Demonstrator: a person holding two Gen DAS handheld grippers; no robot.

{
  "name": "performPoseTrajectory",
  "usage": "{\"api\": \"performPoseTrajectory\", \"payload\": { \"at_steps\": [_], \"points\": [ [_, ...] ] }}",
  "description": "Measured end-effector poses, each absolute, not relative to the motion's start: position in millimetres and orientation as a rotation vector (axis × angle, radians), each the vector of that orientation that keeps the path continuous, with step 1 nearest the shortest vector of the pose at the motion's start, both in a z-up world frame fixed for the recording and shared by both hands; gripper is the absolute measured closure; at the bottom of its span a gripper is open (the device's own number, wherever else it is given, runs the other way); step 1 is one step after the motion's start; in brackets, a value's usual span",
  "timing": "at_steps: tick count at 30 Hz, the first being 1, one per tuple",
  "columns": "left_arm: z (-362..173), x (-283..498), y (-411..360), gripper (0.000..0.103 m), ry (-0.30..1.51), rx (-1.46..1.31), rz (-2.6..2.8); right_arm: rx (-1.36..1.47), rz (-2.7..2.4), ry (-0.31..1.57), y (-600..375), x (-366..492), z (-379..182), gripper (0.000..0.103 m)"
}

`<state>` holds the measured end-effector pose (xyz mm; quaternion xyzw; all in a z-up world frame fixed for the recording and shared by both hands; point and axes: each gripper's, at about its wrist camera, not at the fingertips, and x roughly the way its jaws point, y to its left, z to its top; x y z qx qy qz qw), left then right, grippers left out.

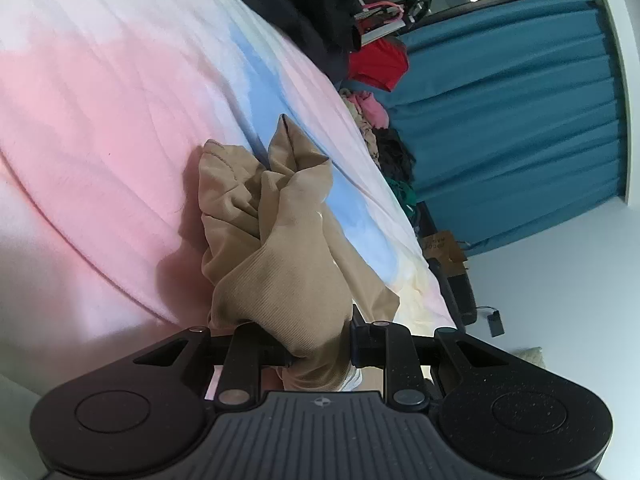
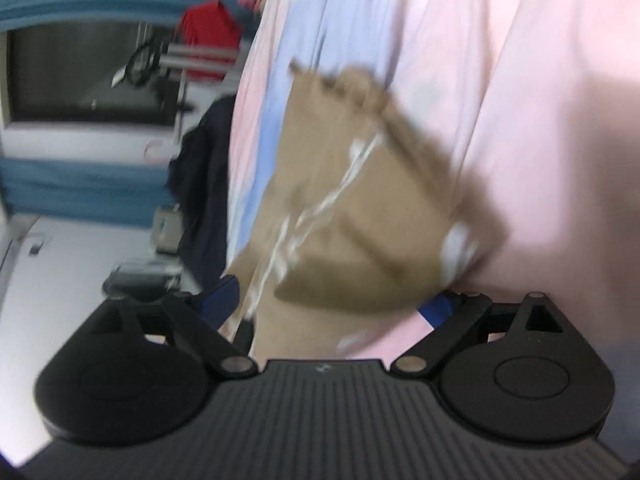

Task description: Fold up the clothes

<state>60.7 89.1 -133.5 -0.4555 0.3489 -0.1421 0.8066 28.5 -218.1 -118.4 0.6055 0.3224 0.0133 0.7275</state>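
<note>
The left gripper (image 1: 320, 344) has its fingers drawn in on a bunched fold of the tan garment (image 1: 276, 248); ribbed cloth fills the narrow gap between them, pinched. The right gripper (image 2: 332, 308) stands with its blue-tipped fingers (image 2: 222, 294) spread wide, the same tan garment (image 2: 360, 200) lying between and ahead of them, with no pad seen pressing on it.

The garment rests crumpled on a pink, white and blue bedspread (image 1: 100, 128). In the left view, broad bare bedding stretches to the left of the garment, while to its right the bed edge runs near, with a heap of mixed clothes (image 1: 376, 128) along it and a teal curtain (image 1: 520, 100) beyond. A dark garment (image 1: 312, 8) lies at the far end of the bed.

The left view shows the garment sharply, its ribbed weave and one corner standing up. The right view is blurred, yet it alone shows pale streaks across the tan cloth, open pink bedding (image 2: 540, 100) to the right of it, and a window (image 2: 88, 76) past the bed edge on the left.
</note>
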Motion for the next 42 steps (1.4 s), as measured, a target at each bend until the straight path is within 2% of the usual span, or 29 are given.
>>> {"api": "performPoseTrajectory", "payload": {
  "at_steps": [7, 9, 11, 17, 22, 26, 32, 38, 42],
  "points": [
    [-134, 61, 91, 0.078, 0.757, -1.007, -0.285, 1.292, -0.033, 0.705, -214, 31, -122, 0.051],
    [-127, 59, 90, 0.078, 0.755, -1.018, -0.279, 1.266, -0.032, 0.689, -216, 27, -115, 0.068],
    [-115, 53, 90, 0.079, 0.743, -1.027, -0.282, 1.246, -0.026, 0.661, -218, 21, -103, 0.073],
    [-63, 43, 87, 0.079, 0.785, -1.083, -0.327, 1.237, -0.007, 0.624, -233, -1, -55, 0.075],
    [-12, 57, 57, 0.079, 0.889, -1.028, -0.400, 1.209, 0.002, 0.554, -260, -22, -13, 0.076],
    [11, 100, 8, 0.079, 0.962, -0.959, -0.458, 1.246, -0.045, 0.515, -310, -11, 6, 0.076],
    [25, 199, -101, 0.079, 1.035, -0.897, -0.528, 1.193, -0.203, 0.455, -403, 58, 33, 0.077],
    [49, 275, -210, 0.079, 0.836, -0.771, -0.688, 1.046, -0.301, 0.237, -485, 115, 70, 0.077],
    [7, 289, -252, 0.078, 0.777, -0.688, -0.679, 0.925, -0.362, 0.237, -508, 139, 39, 0.077]
  ]
}}
